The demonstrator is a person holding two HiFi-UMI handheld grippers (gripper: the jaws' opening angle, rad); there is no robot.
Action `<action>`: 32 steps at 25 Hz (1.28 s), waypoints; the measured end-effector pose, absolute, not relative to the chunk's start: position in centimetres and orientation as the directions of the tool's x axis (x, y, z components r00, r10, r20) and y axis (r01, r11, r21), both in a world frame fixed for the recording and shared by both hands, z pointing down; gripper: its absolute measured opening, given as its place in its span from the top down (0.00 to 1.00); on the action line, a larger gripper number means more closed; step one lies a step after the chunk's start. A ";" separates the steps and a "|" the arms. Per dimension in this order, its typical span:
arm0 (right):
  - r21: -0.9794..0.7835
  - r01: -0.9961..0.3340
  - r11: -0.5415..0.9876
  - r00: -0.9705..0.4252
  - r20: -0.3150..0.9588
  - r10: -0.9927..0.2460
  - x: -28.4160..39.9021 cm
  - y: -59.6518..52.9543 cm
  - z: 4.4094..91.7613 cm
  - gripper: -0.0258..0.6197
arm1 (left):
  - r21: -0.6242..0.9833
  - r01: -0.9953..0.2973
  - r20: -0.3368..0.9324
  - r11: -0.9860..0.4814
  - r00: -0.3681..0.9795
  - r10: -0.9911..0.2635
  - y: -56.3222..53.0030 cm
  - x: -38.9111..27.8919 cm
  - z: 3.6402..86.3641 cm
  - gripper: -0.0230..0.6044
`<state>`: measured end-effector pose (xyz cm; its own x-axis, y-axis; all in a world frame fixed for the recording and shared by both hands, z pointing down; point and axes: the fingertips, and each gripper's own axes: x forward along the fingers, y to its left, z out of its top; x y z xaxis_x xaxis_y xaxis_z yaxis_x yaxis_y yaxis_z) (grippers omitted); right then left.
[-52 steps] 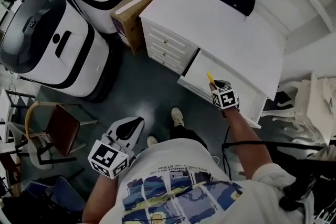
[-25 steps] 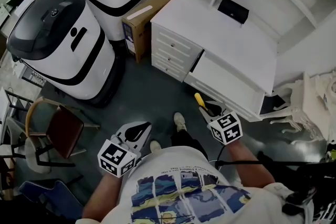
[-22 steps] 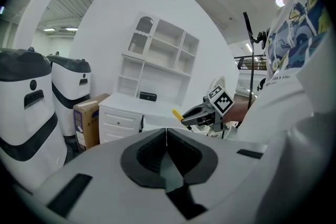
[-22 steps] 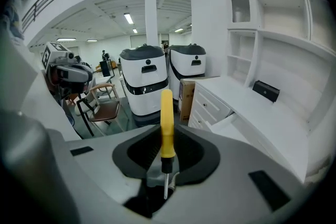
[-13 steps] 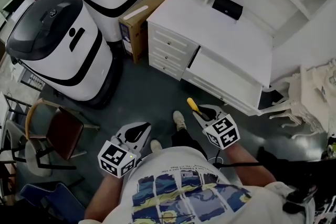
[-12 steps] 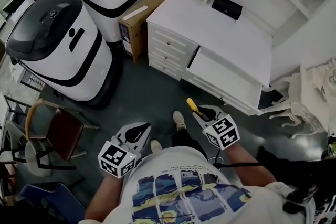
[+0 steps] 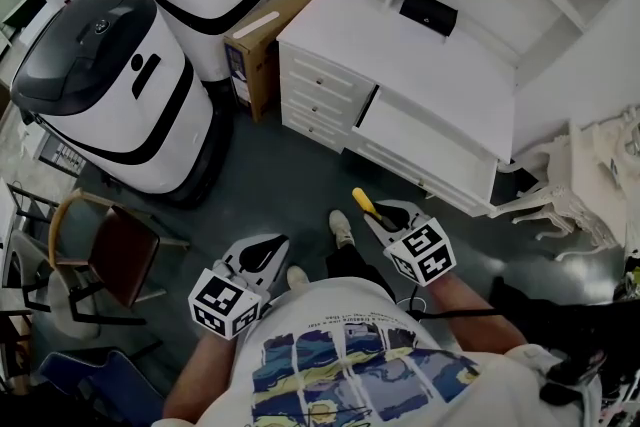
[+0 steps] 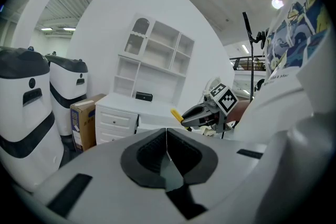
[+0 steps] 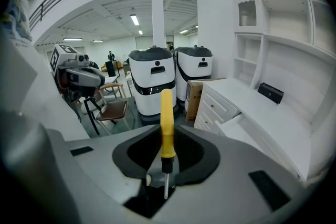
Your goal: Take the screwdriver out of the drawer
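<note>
While our right gripper clamps the screwdriver, yellow handle pointing forward along the jaws and well clear of the open drawer, our left gripper hangs closed, empty.

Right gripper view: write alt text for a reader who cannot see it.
The right claw is shut on a yellow-handled screwdriver, handle pointing away, metal tip toward the camera. Behind stand two white-and-black machines, with a white desk and its open drawer to the right.
</note>
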<state>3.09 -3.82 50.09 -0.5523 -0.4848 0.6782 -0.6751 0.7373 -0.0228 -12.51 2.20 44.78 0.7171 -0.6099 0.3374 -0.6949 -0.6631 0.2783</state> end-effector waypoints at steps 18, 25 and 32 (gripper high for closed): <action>-0.020 -0.660 0.751 -0.564 0.673 -0.478 2.0 -3.9 49.9 0.82 | 0.284 -0.703 0.344 -0.652 0.710 -0.615 2.6 -13.2 45.1 0.94; -0.020 -0.659 0.751 -0.563 0.675 -0.476 1.8 -4.1 50.0 0.82 | 0.286 -0.696 0.347 -0.658 0.716 -0.606 2.5 -13.2 45.2 0.94; -0.017 -0.665 0.746 -0.555 0.681 -0.479 1.5 -4.3 50.1 0.82 | 0.289 -0.687 0.348 -0.666 0.724 -0.596 2.3 -13.5 45.3 0.94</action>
